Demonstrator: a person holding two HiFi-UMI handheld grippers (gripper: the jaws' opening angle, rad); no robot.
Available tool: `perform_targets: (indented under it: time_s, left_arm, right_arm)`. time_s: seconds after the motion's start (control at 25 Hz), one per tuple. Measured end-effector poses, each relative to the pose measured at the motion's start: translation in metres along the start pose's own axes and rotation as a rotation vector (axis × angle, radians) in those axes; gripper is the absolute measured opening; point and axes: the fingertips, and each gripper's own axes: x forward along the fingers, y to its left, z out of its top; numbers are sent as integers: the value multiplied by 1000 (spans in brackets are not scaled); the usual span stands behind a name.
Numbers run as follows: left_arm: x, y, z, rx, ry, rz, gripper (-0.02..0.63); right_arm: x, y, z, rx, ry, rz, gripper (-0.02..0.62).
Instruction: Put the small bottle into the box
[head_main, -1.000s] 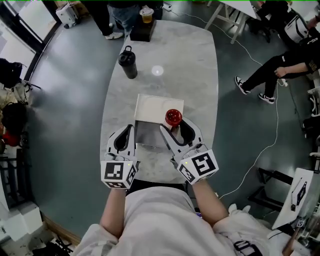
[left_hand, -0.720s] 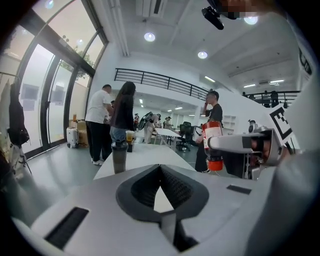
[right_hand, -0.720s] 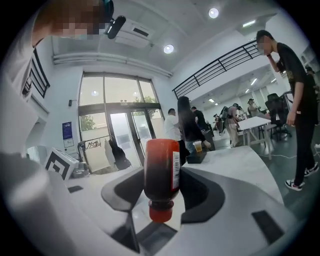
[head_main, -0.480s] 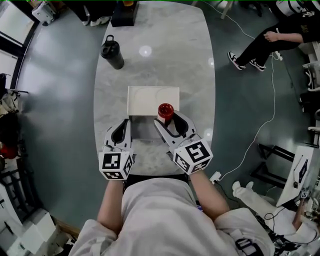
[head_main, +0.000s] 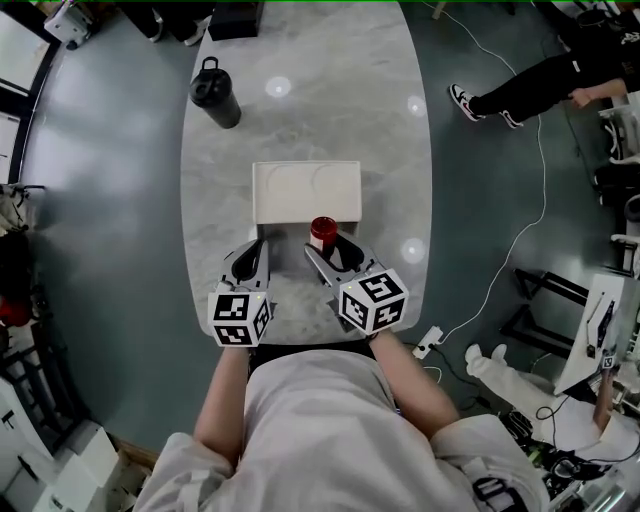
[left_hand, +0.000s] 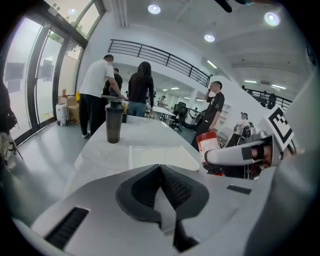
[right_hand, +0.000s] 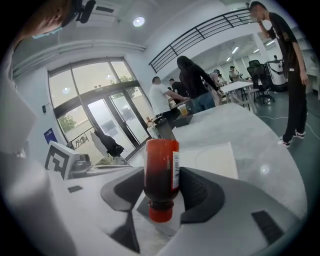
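Observation:
The small red bottle (head_main: 322, 232) is clamped between the fingers of my right gripper (head_main: 326, 245), just on my side of the white box (head_main: 290, 192). In the right gripper view the bottle (right_hand: 161, 170) has its red cap nearest the camera and its labelled body pointing away, both pads pressing its sides; my right gripper (right_hand: 160, 175) hangs over a grey panel joined to the box (right_hand: 215, 156). My left gripper (head_main: 250, 252) hovers left of that panel, shut and empty. In the left gripper view my left gripper (left_hand: 160, 169) has its pads together, and the bottle (left_hand: 209, 150) appears at right.
A tall black flask (head_main: 215, 92) stands on the far left of the marble table (head_main: 400, 150). A cable (head_main: 520, 230) trails over the floor to the right. Several people stand or sit beyond the table's far end.
The right gripper has brought the bottle from over the white panel's near right corner back and leftward, to just short of its near edge. The head camera's view shifted; the left gripper stayed shut alongside.

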Motion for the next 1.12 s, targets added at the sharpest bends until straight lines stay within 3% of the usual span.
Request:
perform_targets:
  time_s: [0.72,1.12]
  left_arm:
    - [9,50,-45,-44,97,20,23]
    - [14,66,-65,-83,139,7,23]
  right_arm:
    - [54,-16,-83,187,241,-116,227]
    - [77,-18,-108,208,358,-207,227]
